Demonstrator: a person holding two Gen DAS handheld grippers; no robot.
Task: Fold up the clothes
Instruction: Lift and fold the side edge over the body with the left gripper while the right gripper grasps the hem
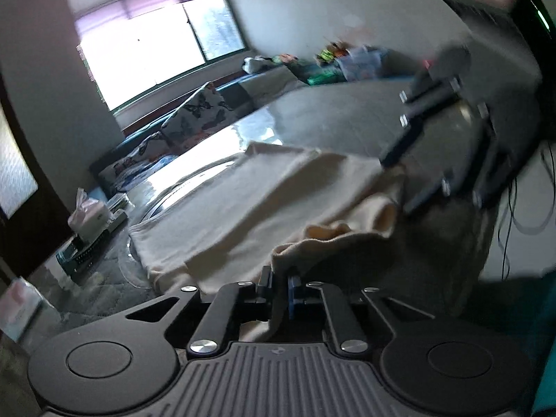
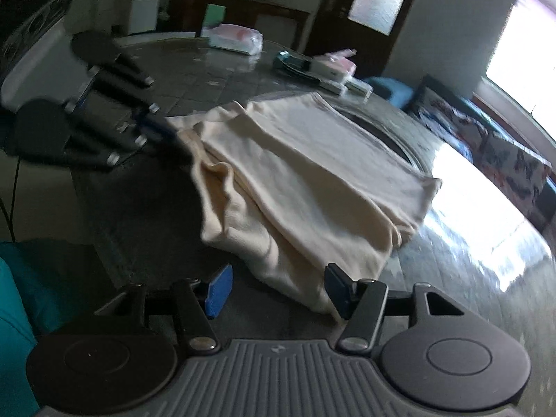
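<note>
Our left gripper [image 1: 279, 286] pinches a hem of the cream garment [image 2: 312, 160], part-folded mid-frame on the table [image 2: 208, 80]. The right gripper [image 2: 278, 290], jaws wide and empty, should grip the near edge before we lift evenly.

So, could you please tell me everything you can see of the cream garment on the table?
The cream garment looks like soft knit cloth, partly folded into overlapping layers on the glossy dark table. Its far end lies flat; the near end is bunched and rumpled, with one tube-like opening, perhaps a sleeve. The left gripper has its jaws closed on a near edge. The right gripper is open, jaws either side of another corner.
</note>
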